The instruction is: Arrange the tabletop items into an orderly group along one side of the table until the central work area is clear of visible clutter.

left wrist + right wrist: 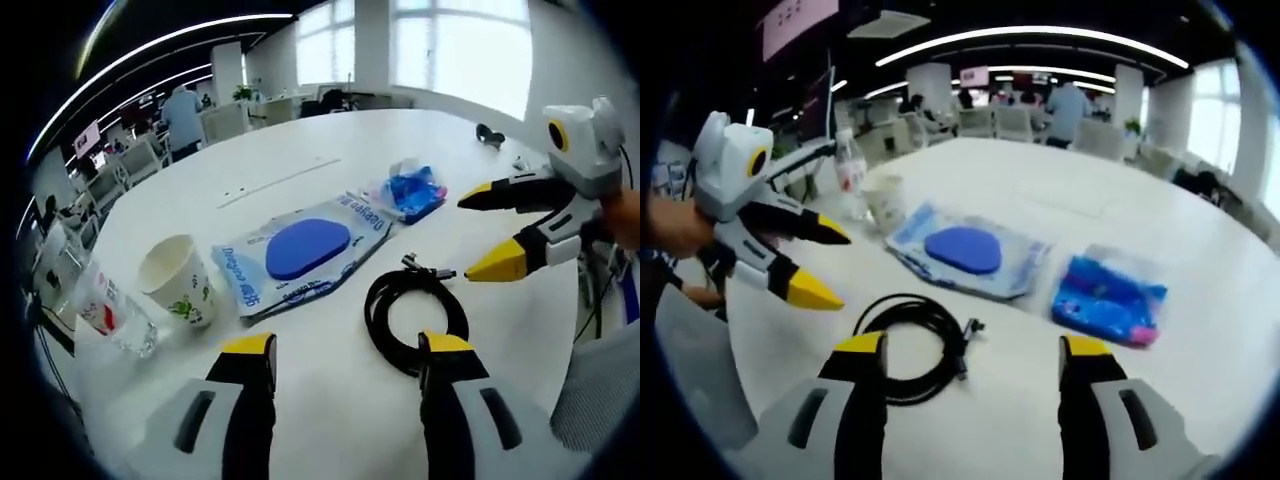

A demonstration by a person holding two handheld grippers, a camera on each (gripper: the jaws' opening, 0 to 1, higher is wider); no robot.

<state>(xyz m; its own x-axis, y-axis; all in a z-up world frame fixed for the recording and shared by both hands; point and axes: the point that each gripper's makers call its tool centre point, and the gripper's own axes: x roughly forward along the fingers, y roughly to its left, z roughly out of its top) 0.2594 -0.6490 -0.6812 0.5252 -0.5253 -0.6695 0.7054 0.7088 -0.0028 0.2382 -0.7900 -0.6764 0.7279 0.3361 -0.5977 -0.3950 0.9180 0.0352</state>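
Left gripper view shows your left tongs [345, 365] spread and empty, with the coiled cable [415, 310] on the counter [300, 150] just ahead between their tips. Your right tongs [970, 360], also spread, have it ahead-left, so left is nearer.

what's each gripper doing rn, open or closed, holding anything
left gripper: open, holding nothing, above the coiled black cable
right gripper: open, holding nothing, near the same cable

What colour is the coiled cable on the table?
Black. The cable shows best in the left gripper view, coiled just ahead of the jaws.
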